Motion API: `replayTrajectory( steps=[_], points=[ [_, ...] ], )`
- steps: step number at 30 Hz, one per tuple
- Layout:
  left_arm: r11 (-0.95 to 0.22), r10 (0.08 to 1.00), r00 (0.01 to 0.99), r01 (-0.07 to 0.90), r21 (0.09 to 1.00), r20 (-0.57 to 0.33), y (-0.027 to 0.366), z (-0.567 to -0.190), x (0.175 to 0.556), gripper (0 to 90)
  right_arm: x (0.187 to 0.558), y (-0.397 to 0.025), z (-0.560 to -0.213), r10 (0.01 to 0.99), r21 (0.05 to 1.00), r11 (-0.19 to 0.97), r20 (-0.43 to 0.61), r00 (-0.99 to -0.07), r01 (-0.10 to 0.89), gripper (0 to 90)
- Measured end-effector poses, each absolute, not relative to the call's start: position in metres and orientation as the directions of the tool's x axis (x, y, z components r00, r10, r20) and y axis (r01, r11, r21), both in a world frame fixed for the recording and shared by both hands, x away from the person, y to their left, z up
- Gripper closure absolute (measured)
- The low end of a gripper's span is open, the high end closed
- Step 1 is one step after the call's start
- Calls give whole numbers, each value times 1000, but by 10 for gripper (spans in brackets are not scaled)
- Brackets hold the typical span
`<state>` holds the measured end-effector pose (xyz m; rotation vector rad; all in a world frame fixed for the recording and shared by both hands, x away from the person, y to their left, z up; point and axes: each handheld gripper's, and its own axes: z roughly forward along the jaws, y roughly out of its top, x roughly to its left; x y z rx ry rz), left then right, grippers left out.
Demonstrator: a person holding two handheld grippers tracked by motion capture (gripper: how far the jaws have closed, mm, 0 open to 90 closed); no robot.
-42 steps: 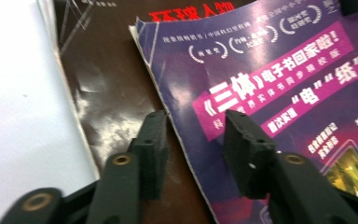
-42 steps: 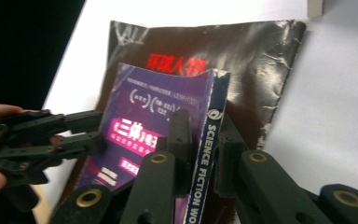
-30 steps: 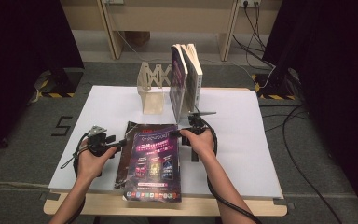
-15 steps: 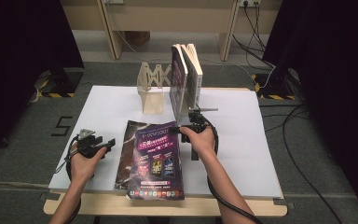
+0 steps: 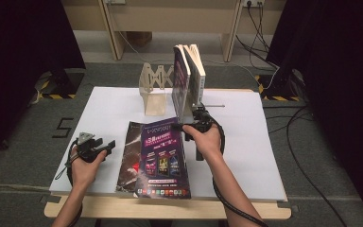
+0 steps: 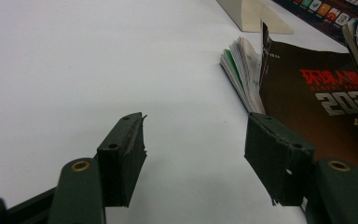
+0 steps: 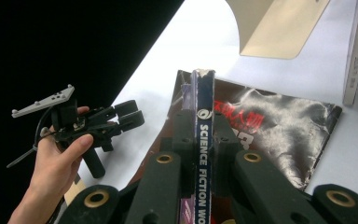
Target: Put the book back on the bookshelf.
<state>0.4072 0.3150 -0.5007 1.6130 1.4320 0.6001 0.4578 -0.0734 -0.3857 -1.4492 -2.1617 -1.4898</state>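
Note:
A purple science-fiction magazine (image 5: 163, 158) lies tilted over a dark magazine (image 5: 128, 156) at the table's front middle. My right gripper (image 5: 185, 126) is shut on the purple magazine's spine (image 7: 203, 140) near its far corner, and lifts that edge. The dark magazine (image 7: 270, 126) lies flat underneath it. My left gripper (image 5: 109, 143) is open just left of the dark magazine (image 6: 317, 93), above the white table. Nothing sits between its jaws in the left gripper view (image 6: 193, 158). From the right gripper view, the left gripper (image 7: 131, 113) is held in a hand at the left.
Two books (image 5: 189, 78) stand upright at the back middle, against a beige bookend (image 5: 155, 94). The white table top (image 5: 246, 142) is bare to the right of my right hand and also at the far left. A cable runs from the right gripper along the forearm.
My left gripper has drawn back to the left, away from the magazines, with its jaws open. The right gripper keeps its hold on the purple magazine and has hardly moved.

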Motion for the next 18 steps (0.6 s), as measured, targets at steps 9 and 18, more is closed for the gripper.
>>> replayTrajectory(
  steps=[9,18],
  points=[
    [50,961,208,521,852,-184,315,-501,406,391,454,-71,-375,623,679,56,549,-557,732,844],
    [26,964,212,525,851,-160,313,-501,406,402,450,-74,-361,623,715,39,529,-576,698,844]
  ],
)
